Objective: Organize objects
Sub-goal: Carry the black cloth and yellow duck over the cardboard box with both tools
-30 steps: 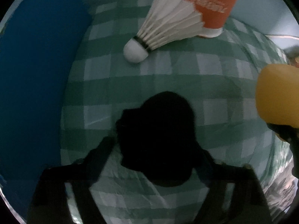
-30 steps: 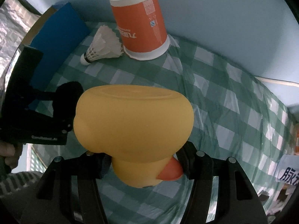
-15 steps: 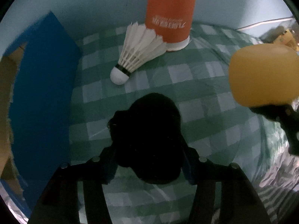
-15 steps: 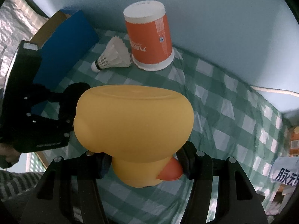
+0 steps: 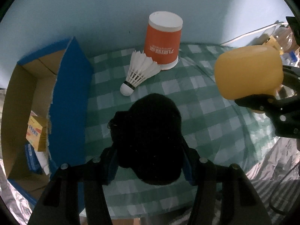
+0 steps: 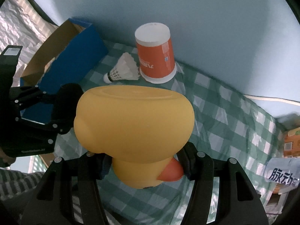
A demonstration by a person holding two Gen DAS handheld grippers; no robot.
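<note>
Left gripper (image 5: pixel 150 166) clenched on a black fuzzy object (image 5: pixel 148 140), centre frame above the checked tabletop (image 5: pixel 215 123). Right gripper (image 6: pixel 144 166) grasps an upturned yellow rubber duck (image 6: pixel 134 120); shuttlecock (image 5: pixel 139 73) lies touching the inverted orange cup (image 5: pixel 163 39), upper centre

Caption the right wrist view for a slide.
Right tongs grip an upturned yellow rubber duck above the checked tablecloth.

Left gripper (image 5: pixel 150 166) is clamped on a black lump (image 5: pixel 148 140), too dark to say what it is. Past it, a shuttlecock (image 5: pixel 138 73) lies against an upside-down orange cup (image 5: pixel 163 39) on the checked cloth (image 5: pixel 206 116). Blue box (image 5: pixel 69 97) sits left, yellow duck (image 5: pixel 247 75) right.
</note>
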